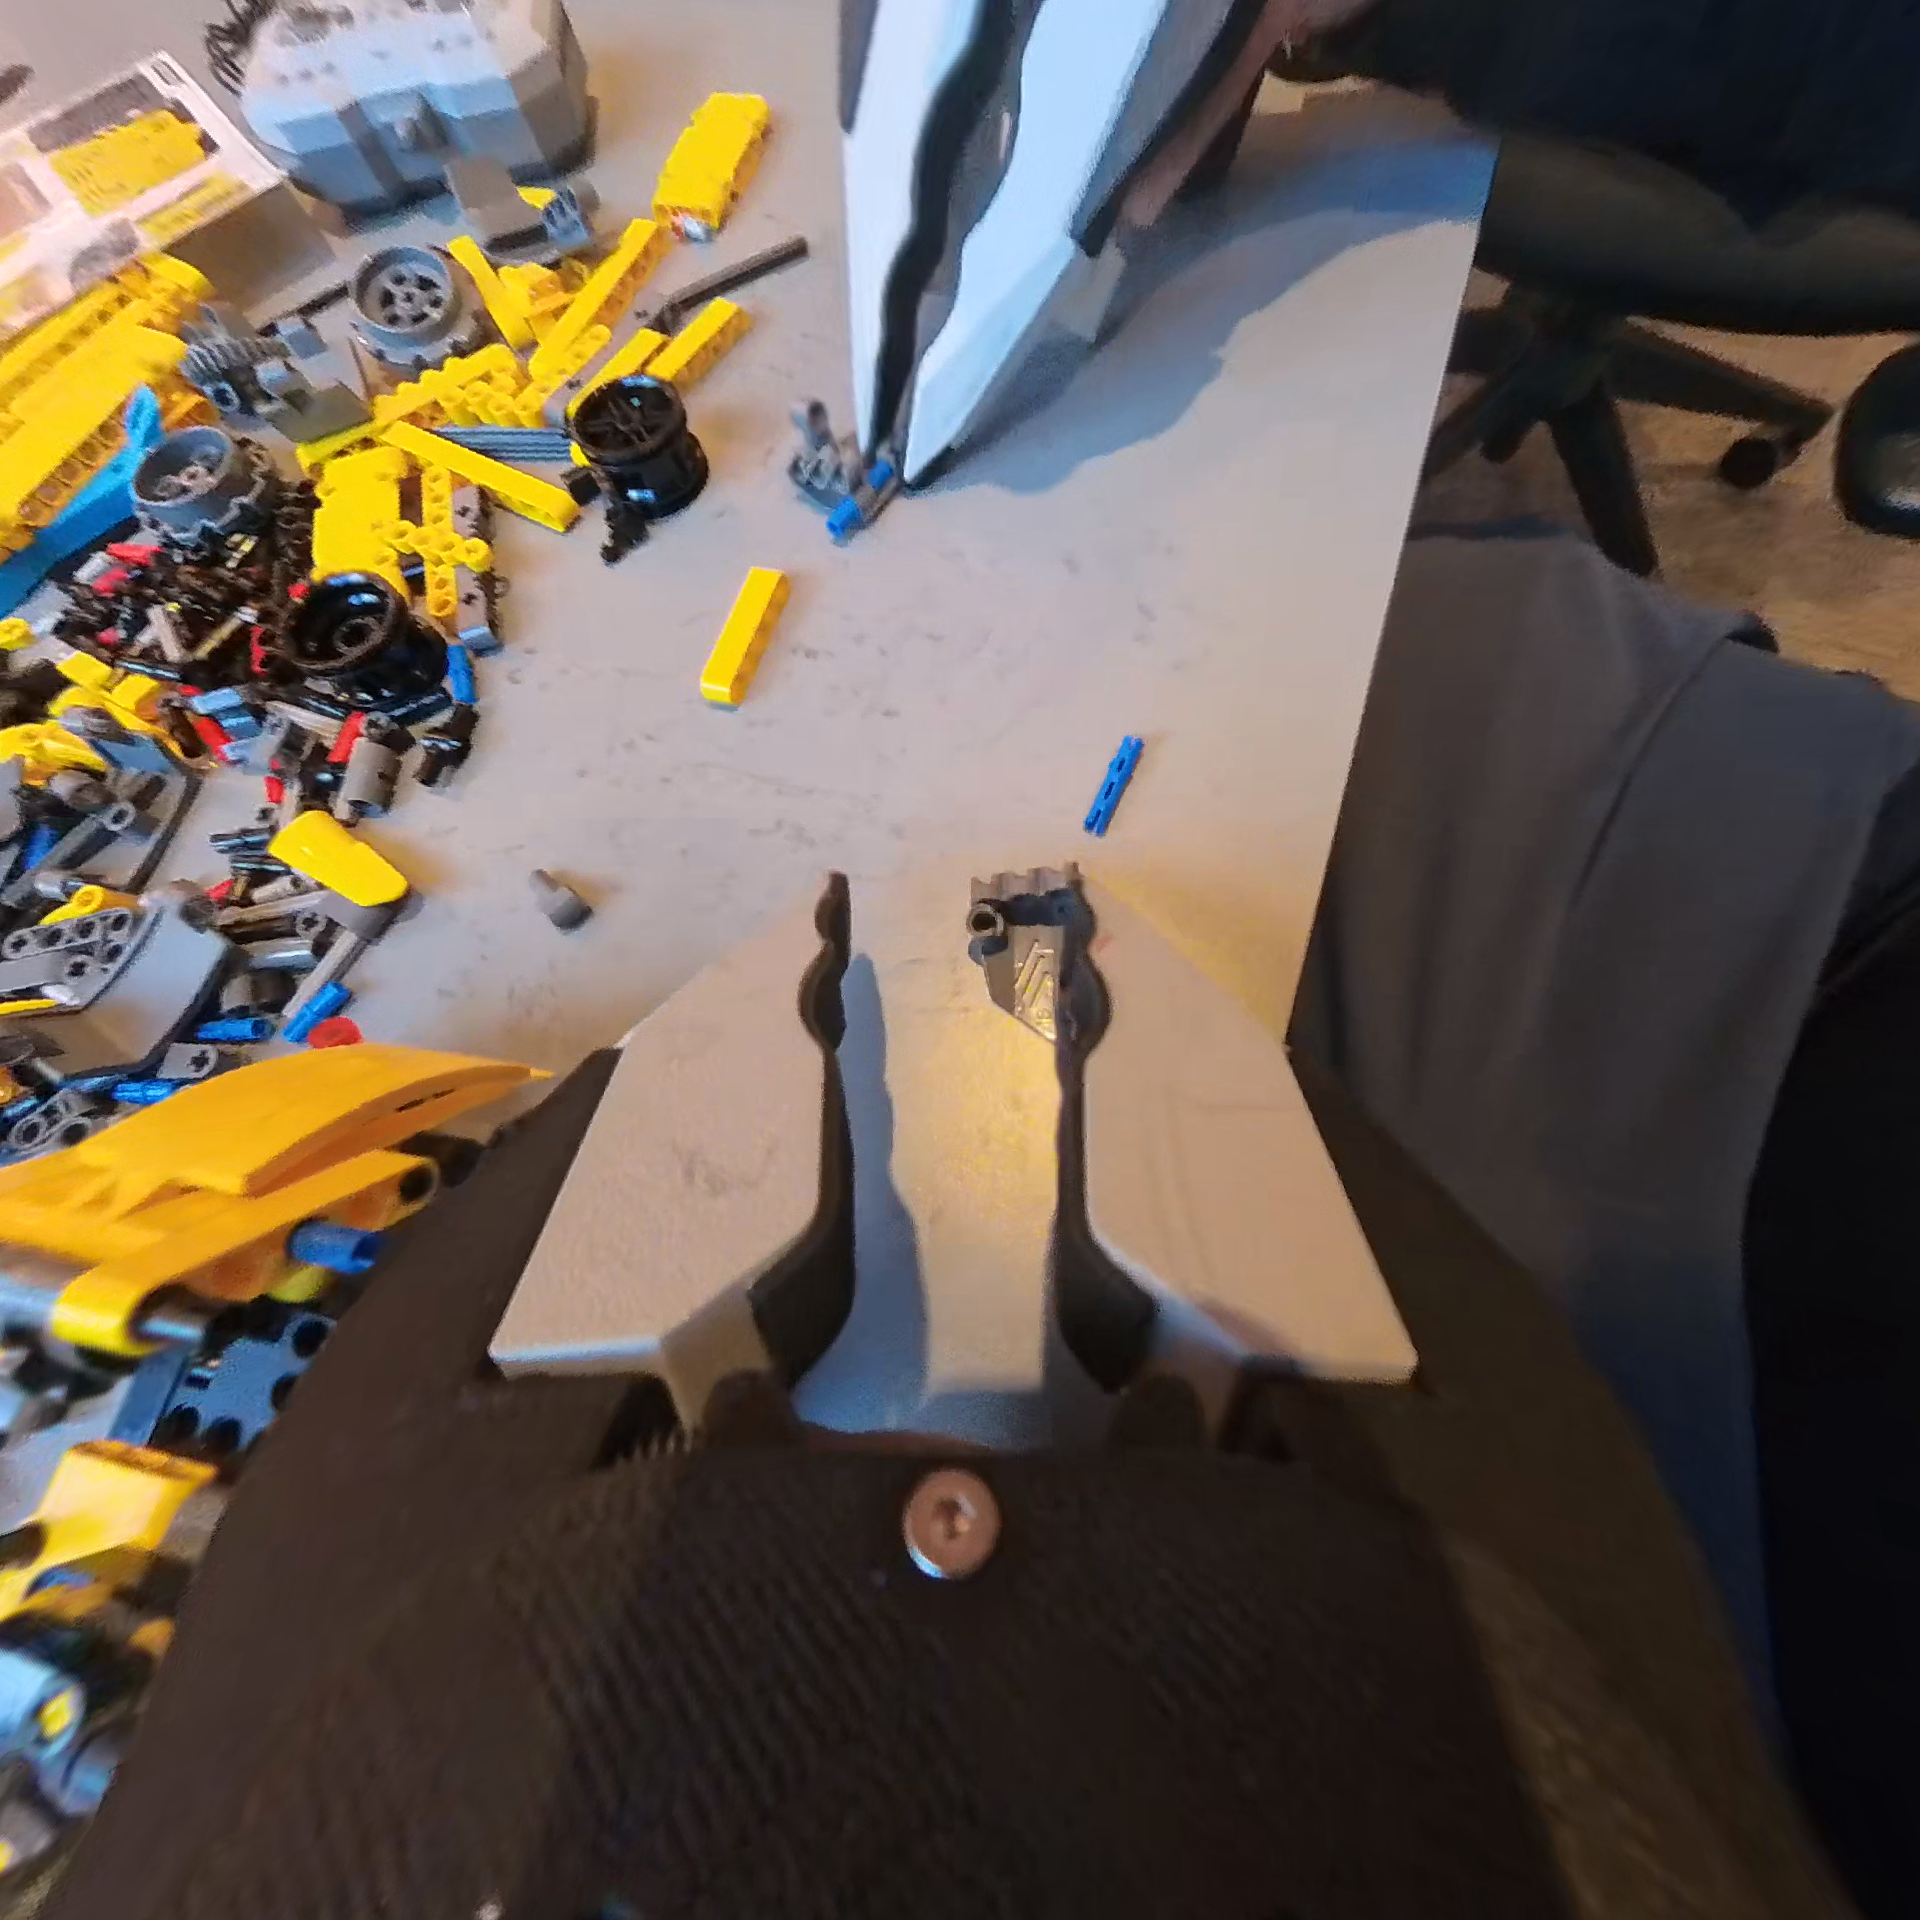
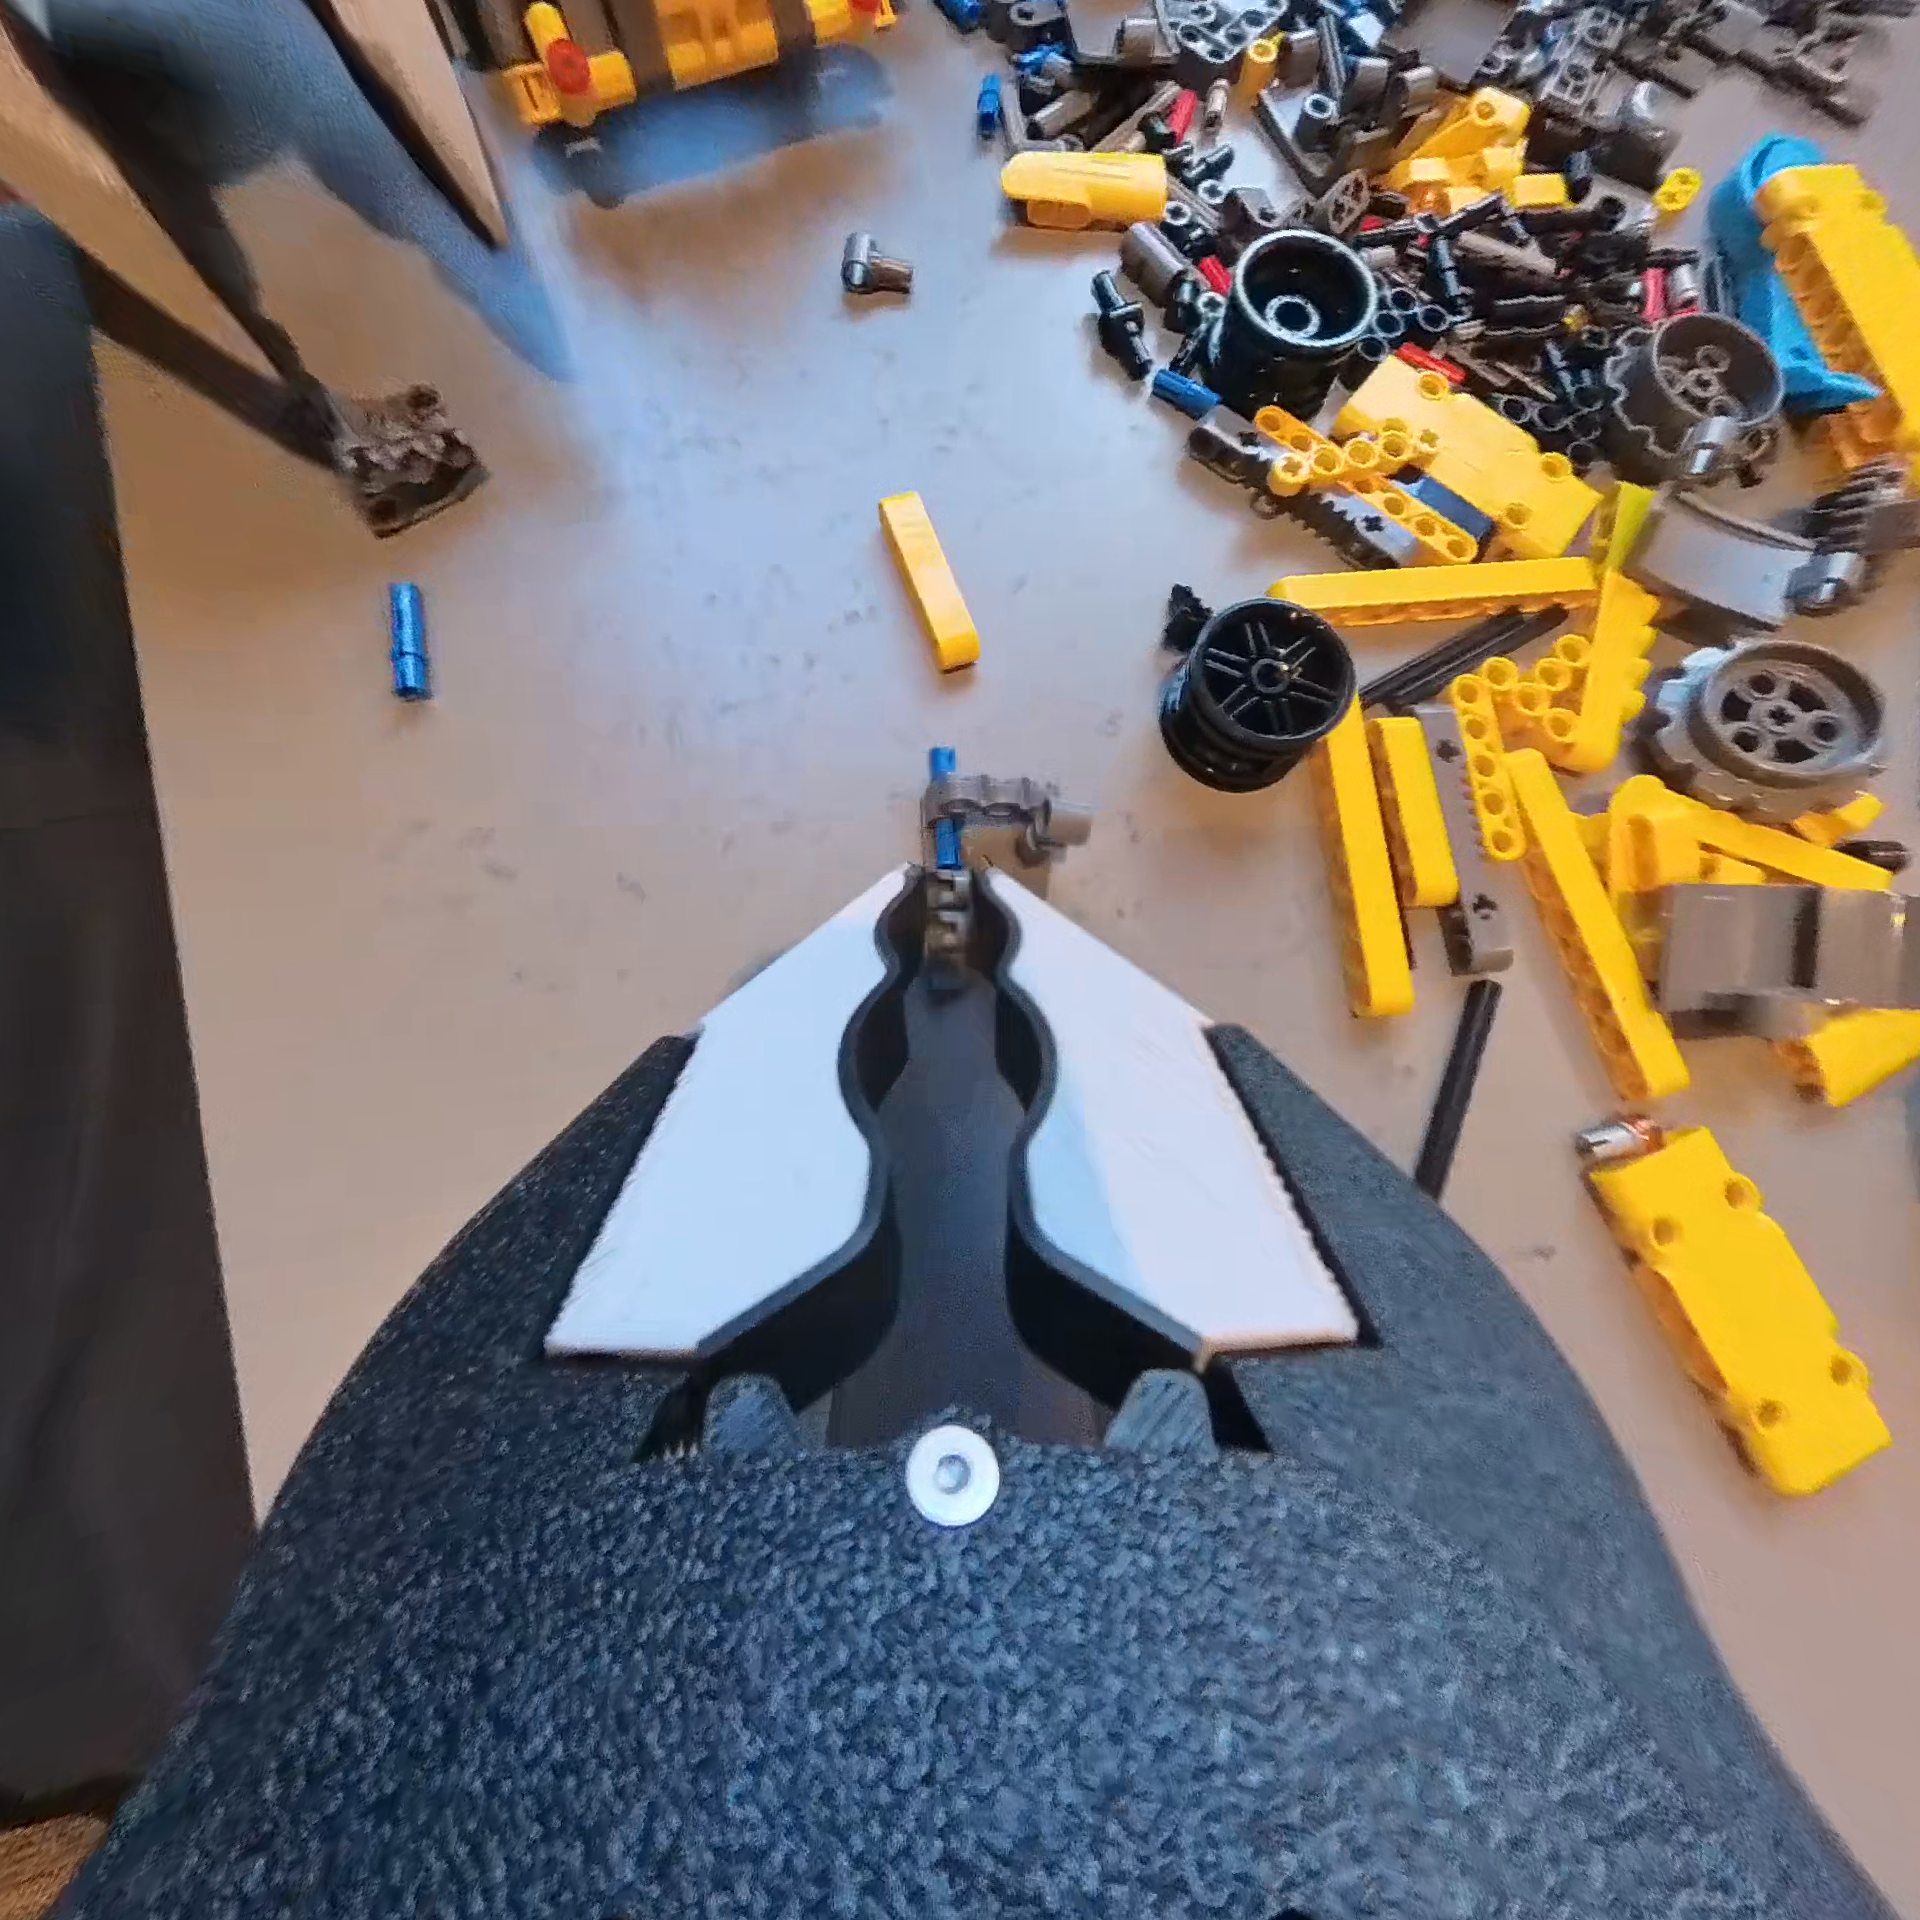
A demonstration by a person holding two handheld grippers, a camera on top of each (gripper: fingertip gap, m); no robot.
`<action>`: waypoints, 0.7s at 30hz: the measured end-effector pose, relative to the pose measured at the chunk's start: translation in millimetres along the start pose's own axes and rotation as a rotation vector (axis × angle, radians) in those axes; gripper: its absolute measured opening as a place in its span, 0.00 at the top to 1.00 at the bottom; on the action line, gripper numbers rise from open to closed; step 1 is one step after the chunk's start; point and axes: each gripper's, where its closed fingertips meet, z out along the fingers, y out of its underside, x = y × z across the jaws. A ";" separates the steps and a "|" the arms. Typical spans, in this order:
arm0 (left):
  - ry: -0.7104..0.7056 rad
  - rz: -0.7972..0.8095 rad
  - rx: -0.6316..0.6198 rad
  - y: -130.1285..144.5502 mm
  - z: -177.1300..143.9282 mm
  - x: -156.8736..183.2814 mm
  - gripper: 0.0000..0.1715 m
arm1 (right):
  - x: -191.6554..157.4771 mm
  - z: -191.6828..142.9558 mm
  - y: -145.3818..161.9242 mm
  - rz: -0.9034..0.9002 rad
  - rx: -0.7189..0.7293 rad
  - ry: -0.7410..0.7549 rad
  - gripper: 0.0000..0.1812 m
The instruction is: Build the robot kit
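Left wrist view: left hand-held gripper [image 1: 951, 914] spread wide above the counter [image 1: 935, 665], near its right edge, a small grey toothed piece [image 1: 1023, 951] stuck against the right finger, jaws not clamped on it. Blue pin [image 1: 1113, 784] just beyond; yellow beam [image 1: 744, 636] farther in.

Right wrist view: right hand-held gripper [image 2: 948, 883] pinched tight on a grey connector with a blue pin [image 2: 971, 831], mid-counter. Black wheel [image 2: 1252, 691] near, brick pile [image 2: 1507, 436] toward the right edge.
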 end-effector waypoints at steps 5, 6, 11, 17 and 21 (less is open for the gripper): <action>0.007 -0.014 0.070 -22.0 -5.5 1.3 0.87 | -17.2 -5.5 -6.7 -0.134 0.039 0.075 0.95; 0.014 -0.006 0.071 -25.2 -3.2 2.8 0.88 | -25.4 -7.2 -11.5 -0.163 0.064 0.078 0.96; 0.090 0.121 0.012 -33.9 22.0 18.1 0.91 | -60.1 -10.6 -25.3 -0.299 0.129 0.096 0.96; 0.173 0.285 -0.143 -25.3 53.2 28.3 0.92 | -74.9 -8.9 -23.4 -0.335 0.143 0.060 0.96; 0.197 0.321 -0.184 -24.3 65.1 29.0 0.94 | -72.3 -11.1 -15.7 -0.339 0.119 0.045 0.97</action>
